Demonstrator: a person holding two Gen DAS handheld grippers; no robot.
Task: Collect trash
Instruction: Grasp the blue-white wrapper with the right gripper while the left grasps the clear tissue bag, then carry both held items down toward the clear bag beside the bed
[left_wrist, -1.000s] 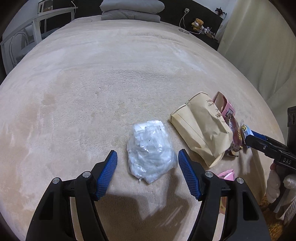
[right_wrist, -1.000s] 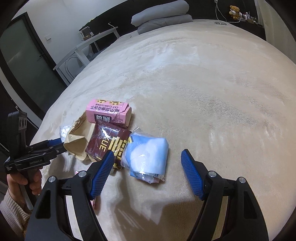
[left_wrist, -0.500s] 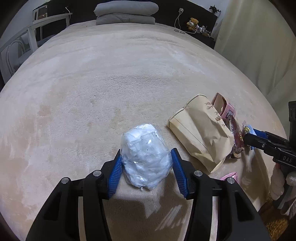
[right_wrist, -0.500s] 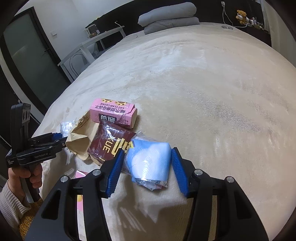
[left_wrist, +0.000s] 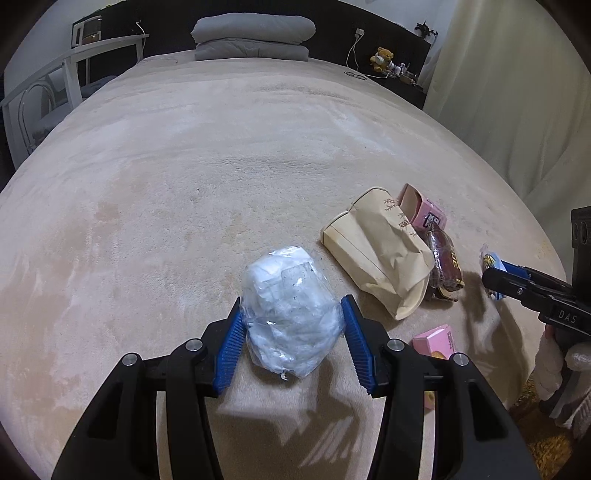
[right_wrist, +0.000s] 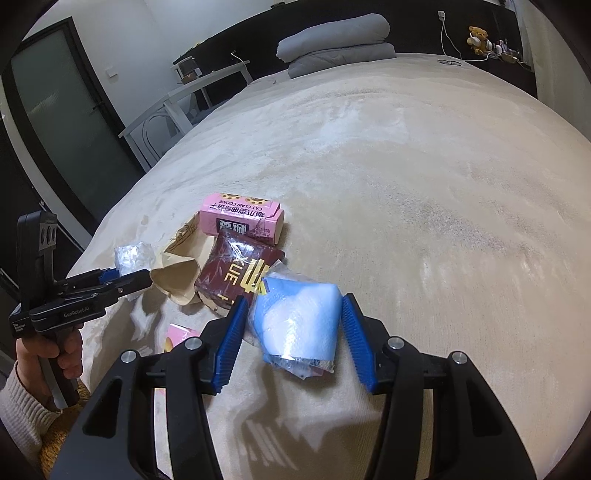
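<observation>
On the beige plush bed cover, near its near right corner, both grippers have just closed in and now stand pressed on trash. The left gripper has its blue ribbed pads against both flanks of a crumpled clear plastic bag stuffed with something white; the bag sits on the cover to the left of the litter pile. The right gripper clamps a blue and white plastic wrapper, pads touching its two sides, with torn film sticking out below. Just beside that wrapper lies a dark red snack packet, partly under it, and behind the packet a pink cookie box lies on its side with one end torn open. A tan paper bag lies flat between the clear bag and the pink box, its mouth gaping toward the near edge. A second small pink box lies at the near edge, partly hidden behind the left gripper's finger. Grey folded bedding rests at the far end.
</observation>
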